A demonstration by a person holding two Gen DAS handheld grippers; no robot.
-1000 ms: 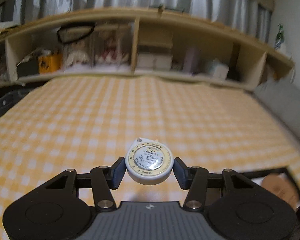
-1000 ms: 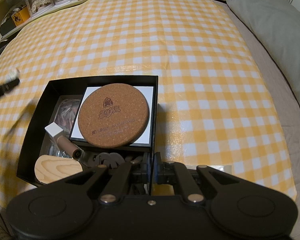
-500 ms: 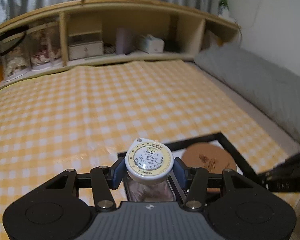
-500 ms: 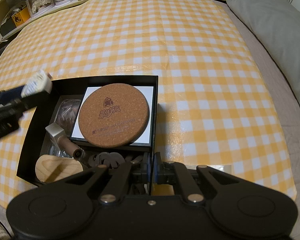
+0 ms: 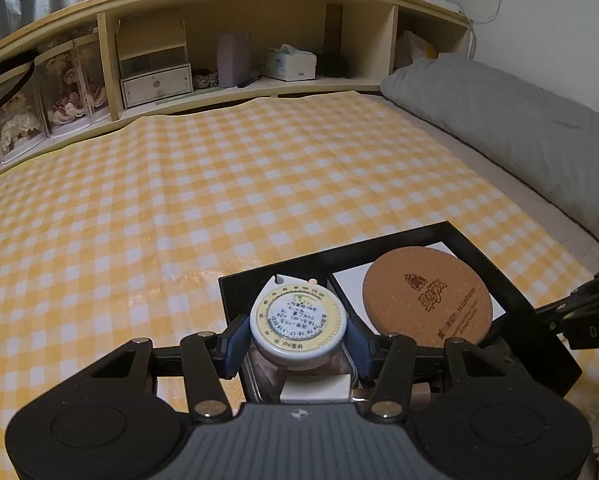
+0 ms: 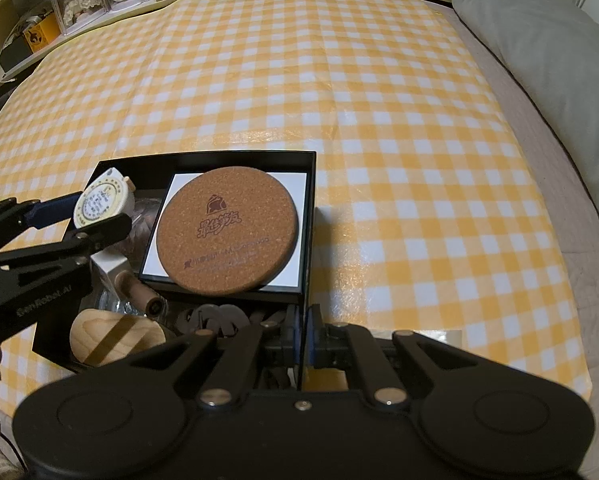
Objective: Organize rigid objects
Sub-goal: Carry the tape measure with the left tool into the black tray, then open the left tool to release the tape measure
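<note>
Round white plastic tape measure pinched in left hand-held gripper above black box.

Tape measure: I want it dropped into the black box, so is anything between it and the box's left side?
Nothing blocks the way down. The tape measure, clamped in the left gripper, hangs over the box beside the cork coaster; a clear packet and small items lie beneath.
</note>
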